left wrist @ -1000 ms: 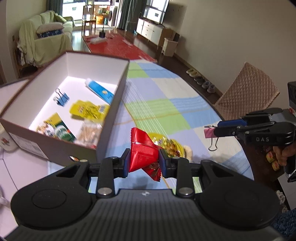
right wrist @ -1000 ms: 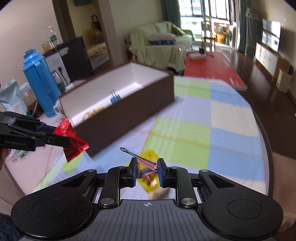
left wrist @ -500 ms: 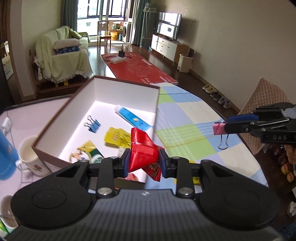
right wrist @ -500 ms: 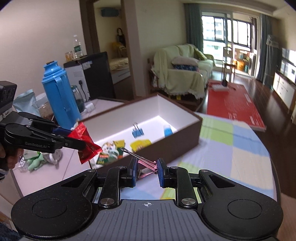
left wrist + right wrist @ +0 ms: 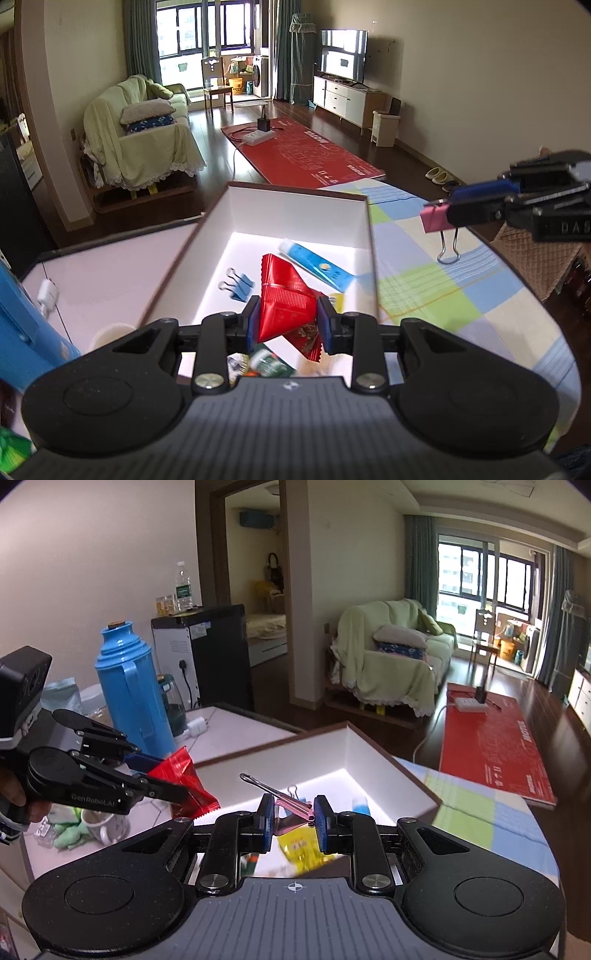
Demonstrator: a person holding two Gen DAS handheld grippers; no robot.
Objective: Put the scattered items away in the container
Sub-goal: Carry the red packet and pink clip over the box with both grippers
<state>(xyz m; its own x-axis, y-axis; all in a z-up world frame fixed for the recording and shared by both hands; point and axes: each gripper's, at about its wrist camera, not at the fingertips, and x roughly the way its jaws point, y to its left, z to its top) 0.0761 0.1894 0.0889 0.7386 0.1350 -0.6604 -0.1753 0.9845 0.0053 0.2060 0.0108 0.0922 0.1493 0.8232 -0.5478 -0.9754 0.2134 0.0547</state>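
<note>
My left gripper (image 5: 287, 320) is shut on a red snack packet (image 5: 284, 302) and hovers above the near end of the open brown box (image 5: 295, 212) with white inside. My right gripper (image 5: 294, 819) is shut on a pink binder clip (image 5: 291, 812), held in the air over the box's (image 5: 391, 771) near side. In the left wrist view that pink clip (image 5: 433, 218) hangs to the right of the box, over the checked cloth. Inside the box lie a blue tube (image 5: 314, 264), a blue binder clip (image 5: 240, 284), a yellow packet (image 5: 301, 847) and a green packet (image 5: 269, 365).
A blue thermos (image 5: 127, 686), a white mug (image 5: 105, 823) and green wrappers (image 5: 68, 836) stand on the white tabletop left of the box. The checked tablecloth (image 5: 443, 295) stretches right of the box. A quilted chair (image 5: 539, 254) stands beyond the table's right edge.
Both grippers have lifted and swung from the checked cloth to over the box, each keeping its item. The yellow packet left on the cloth is out of sight.
</note>
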